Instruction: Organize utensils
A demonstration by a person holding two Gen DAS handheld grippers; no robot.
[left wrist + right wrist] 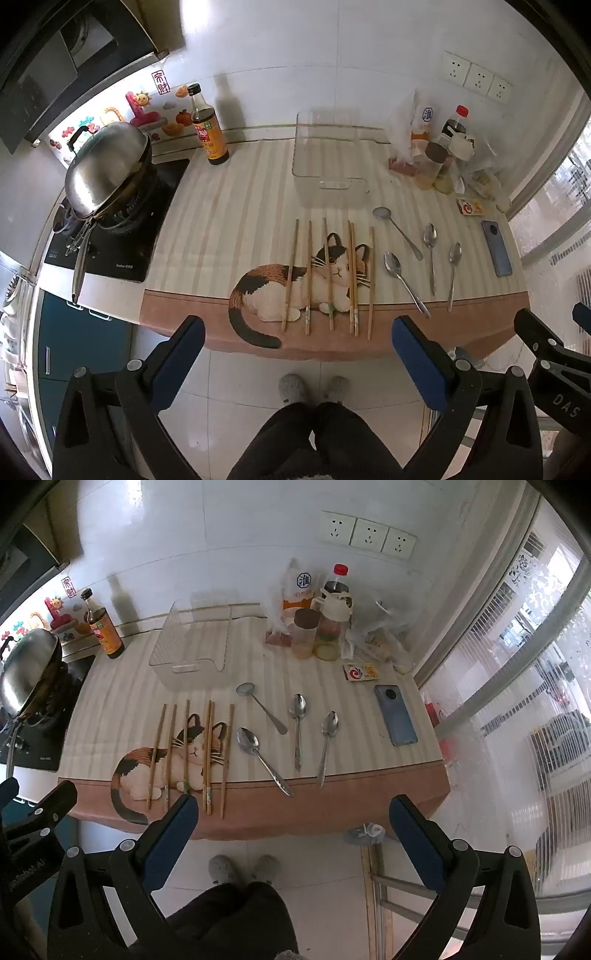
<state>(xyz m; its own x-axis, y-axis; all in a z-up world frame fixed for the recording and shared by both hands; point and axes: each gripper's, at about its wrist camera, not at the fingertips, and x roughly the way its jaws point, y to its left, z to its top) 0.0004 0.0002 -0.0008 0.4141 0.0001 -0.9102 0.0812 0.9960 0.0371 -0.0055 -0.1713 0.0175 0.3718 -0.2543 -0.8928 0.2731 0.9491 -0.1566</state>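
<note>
Zero utensils sorted yet: six chopsticks and four spoons lie loose on the table, spoons at 3 o'clock of chopsticks. Clear bin at 12 o'clock sits empty. Left tool and right tool both spread wide, holding nothing.

Bare striped cloth is lying open between the chopsticks and the clear bin on the desk. Four spoons are crowding the right side beside a phone, while bottles and bags are blocking the far right corner and a soy bottle is guarding the left.
</note>
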